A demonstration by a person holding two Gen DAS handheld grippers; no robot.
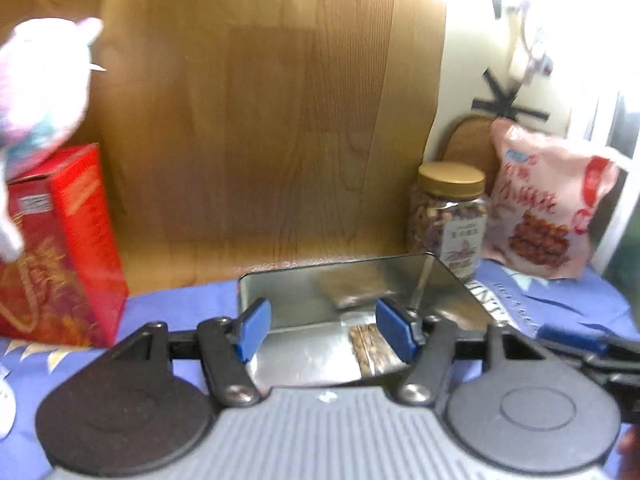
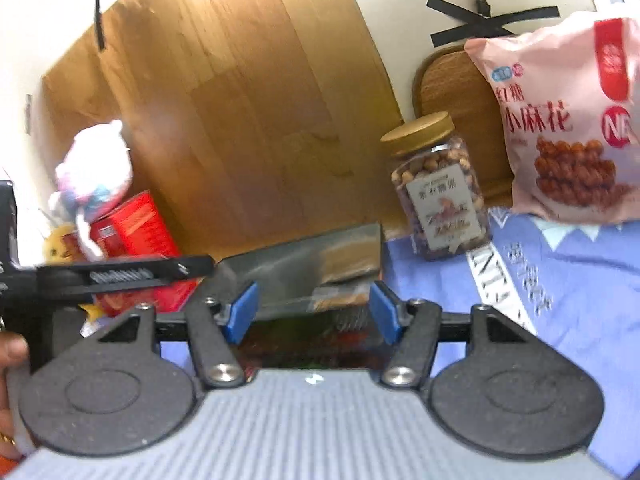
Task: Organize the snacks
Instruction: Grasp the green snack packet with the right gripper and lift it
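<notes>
An open metal tin [image 1: 448,280] sits on the blue cloth, with a brown snack bar [image 1: 370,346] lying inside it. My left gripper [image 1: 326,330] is open, its blue pads over the tin's near part, holding nothing. My right gripper [image 2: 314,312] is open too, just before the same tin [image 2: 304,264], whose dark near edge lies between the pads. A jar of nuts with a gold lid [image 1: 448,216] [image 2: 436,192] and a pink snack bag [image 1: 548,208] [image 2: 572,120] stand at the right. A red box [image 1: 60,248] [image 2: 136,232] stands at the left.
A wooden board [image 1: 260,120] leans against the wall behind the tin. A pink plush toy [image 1: 40,92] [image 2: 96,176] sits on the red box. A small woven board [image 2: 444,84] stands behind the jar. The left gripper's arm [image 2: 120,276] crosses the right wrist view.
</notes>
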